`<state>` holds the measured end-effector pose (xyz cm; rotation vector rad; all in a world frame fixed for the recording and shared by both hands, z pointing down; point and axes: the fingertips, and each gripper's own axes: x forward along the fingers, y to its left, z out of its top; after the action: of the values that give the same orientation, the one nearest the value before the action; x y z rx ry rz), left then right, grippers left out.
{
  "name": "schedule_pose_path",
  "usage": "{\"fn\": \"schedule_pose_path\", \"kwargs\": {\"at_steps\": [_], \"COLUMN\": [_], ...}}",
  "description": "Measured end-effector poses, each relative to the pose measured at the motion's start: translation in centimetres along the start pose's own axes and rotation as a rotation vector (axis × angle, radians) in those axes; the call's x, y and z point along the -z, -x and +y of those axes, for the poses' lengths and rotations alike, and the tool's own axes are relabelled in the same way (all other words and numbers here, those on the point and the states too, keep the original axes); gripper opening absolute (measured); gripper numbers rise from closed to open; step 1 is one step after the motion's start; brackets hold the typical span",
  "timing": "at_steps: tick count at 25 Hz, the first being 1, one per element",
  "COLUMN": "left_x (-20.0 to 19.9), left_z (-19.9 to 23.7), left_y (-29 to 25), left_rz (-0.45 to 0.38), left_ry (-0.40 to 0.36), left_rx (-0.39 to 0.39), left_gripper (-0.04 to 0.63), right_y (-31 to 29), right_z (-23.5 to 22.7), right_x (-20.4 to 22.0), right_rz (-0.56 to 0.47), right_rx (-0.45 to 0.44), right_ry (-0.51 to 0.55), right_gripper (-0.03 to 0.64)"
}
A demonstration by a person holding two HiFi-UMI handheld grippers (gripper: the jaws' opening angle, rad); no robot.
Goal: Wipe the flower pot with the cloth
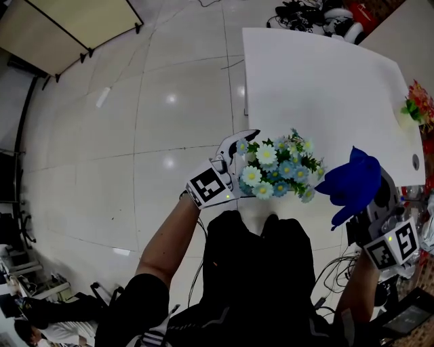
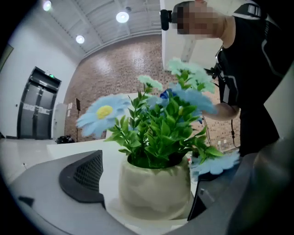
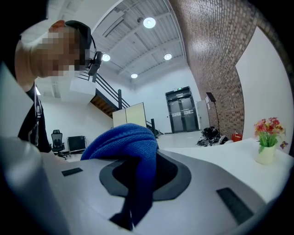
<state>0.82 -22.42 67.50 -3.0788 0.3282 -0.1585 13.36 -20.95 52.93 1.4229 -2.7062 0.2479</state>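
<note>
A cream flower pot (image 2: 156,188) full of green leaves and pale blue daisies (image 1: 278,169) stands at the near edge of the white table (image 1: 319,74). My left gripper (image 1: 239,161) reaches in from the left and its jaws straddle the pot. In the left gripper view the right jaw lies against the pot's side, while a thin strip of table shows between the left pad (image 2: 87,176) and the pot. My right gripper (image 1: 371,207), to the right of the flowers, is shut on a blue cloth (image 1: 352,179). The cloth (image 3: 126,147) bunches over the jaws and hides their tips.
A small pot of red flowers (image 1: 419,105) sits at the table's right edge, also in the right gripper view (image 3: 268,142). Cables and gear (image 1: 319,17) lie on the floor past the table's far end. A partition board (image 1: 74,27) stands far left. My legs are directly below.
</note>
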Motion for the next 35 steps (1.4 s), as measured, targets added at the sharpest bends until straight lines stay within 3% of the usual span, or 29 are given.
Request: {"fn": "schedule_pose_path", "kwargs": {"at_steps": [4, 12, 18, 26, 35], "left_x": [1.3, 2.3, 2.4, 2.6, 2.8], "left_z": [-0.8, -1.4, -1.3, -2.9, -2.8], "left_y": [-2.3, -3.3, -3.3, 0.3, -0.2], "left_rz": [0.067, 0.121, 0.129, 0.123, 0.121], "left_ry": [-0.042, -0.075, -0.093, -0.075, -0.123], "left_rx": [0.088, 0.127, 0.113, 0.094, 0.123], "left_gripper": [0.595, 0.594, 0.559, 0.558, 0.569], "right_y": [0.2, -0.3, -0.8, -1.8, -3.8], "right_z": [-0.3, 0.2, 0.5, 1.0, 2.4], "right_x": [0.6, 1.9, 2.1, 2.4, 3.8], "right_rz": [0.011, 0.037, 0.063, 0.086, 0.125], "right_rx": [0.004, -0.005, -0.024, -0.059, -0.068], "right_ry": [0.0, -0.021, -0.01, -0.025, -0.018], "right_gripper": [0.049, 0.049, 0.049, 0.049, 0.049]}}
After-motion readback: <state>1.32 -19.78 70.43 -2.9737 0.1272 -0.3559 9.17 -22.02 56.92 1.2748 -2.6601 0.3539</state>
